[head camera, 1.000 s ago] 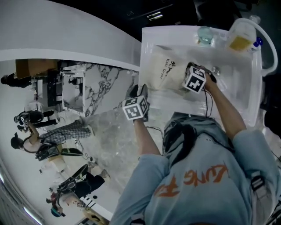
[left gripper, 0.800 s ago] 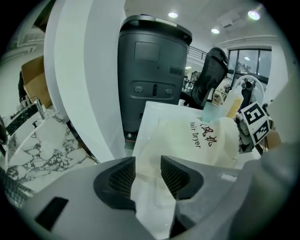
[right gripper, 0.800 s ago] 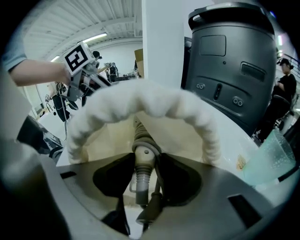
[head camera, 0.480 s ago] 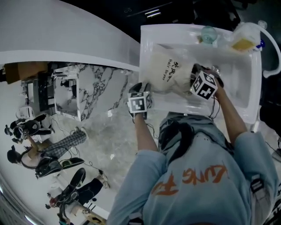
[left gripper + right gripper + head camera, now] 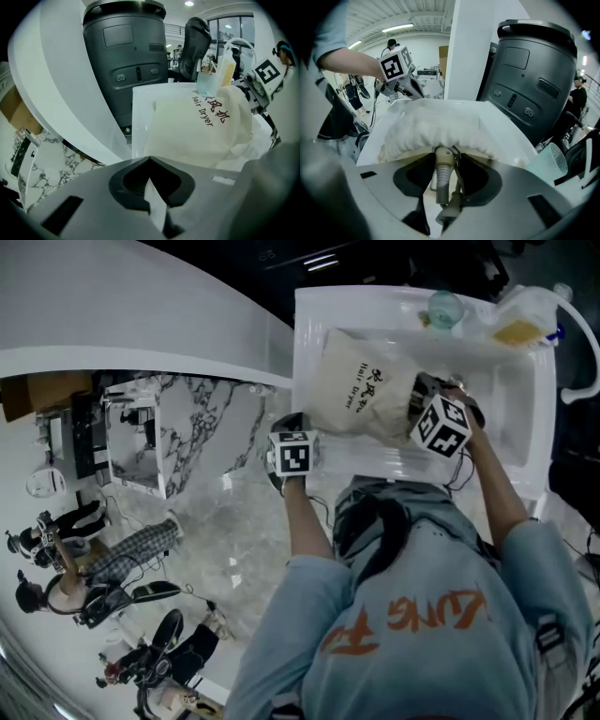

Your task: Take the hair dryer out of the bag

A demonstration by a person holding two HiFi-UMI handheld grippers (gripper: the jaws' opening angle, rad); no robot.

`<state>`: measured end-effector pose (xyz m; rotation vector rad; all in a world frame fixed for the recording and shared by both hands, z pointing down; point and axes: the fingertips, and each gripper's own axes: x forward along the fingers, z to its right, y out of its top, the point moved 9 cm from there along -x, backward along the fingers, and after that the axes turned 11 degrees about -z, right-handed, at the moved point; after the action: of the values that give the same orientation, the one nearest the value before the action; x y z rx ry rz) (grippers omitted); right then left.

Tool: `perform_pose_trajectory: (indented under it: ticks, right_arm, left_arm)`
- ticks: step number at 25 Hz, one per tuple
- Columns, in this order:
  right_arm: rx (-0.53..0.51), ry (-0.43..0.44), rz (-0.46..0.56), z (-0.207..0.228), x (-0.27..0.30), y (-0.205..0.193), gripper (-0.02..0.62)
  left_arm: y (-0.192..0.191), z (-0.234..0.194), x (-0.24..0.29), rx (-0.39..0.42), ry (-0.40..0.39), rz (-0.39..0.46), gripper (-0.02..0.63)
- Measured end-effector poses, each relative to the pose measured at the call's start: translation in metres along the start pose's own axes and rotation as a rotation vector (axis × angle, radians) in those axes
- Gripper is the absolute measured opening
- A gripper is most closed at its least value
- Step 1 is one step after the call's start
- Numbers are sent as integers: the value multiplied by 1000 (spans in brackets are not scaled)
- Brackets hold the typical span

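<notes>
Our left gripper [image 5: 150, 159] has just closed its jaws on a sliver of the bag [image 5: 361, 381] at its seven-o'clock corner, probably anchoring it for the pull, while only the right gripper view shows our right gripper [image 5: 445, 157] pinching the hair dryer [image 5: 442, 178] by its ribbed cord end, the rest hidden inside the gathered mouth at twelve o'clock.

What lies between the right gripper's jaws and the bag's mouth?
The hair dryer's ribbed cord sleeve, coming out of the bag; the right gripper view shows it.
</notes>
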<state>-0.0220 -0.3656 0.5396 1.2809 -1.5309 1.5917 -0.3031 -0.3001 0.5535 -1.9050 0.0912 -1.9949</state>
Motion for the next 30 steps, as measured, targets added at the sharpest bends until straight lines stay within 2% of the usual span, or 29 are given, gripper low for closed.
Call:
perform_pose_trajectory:
  ticks: [7,10,14,16,18,19,23,27,30]
  right_arm:
    - [-5,-15,-7,-1,-6,-6,175]
    - [-4,-18,-10,-1,-6,-6,175]
    - [-1,-19,-15,-3,-6,-5,175]
    - [0,-20,-17,-3,-6,-5,176]
    - [-2,-23,-19,-3,-6,-4,176]
    - [-2,-25,-20,-3,-7,-4,176]
    - [2,-28,-26,-3,-6,-5,176]
    - [3,-28,-27,-5,-6,-3,176]
    - [3,-29,-31,-6,-6,-4,176]
  left_arm:
    - [-3,-4,-4,-8,58,39,0]
    - [-3,-2,-2,6,41,34,2]
    - [-2,-1,-2,30,-3,28,64]
    - [-1,-1,-4,53,5,14,71]
    - [1,-3,-7,78,26,0,128]
    - [2,-5,-7,86,28,-6,132]
    - [2,-5,0,95,6,-23,133]
    - [0,-5,2,104,44,-8,104]
    - [1,-3,1,149,80,-13,70]
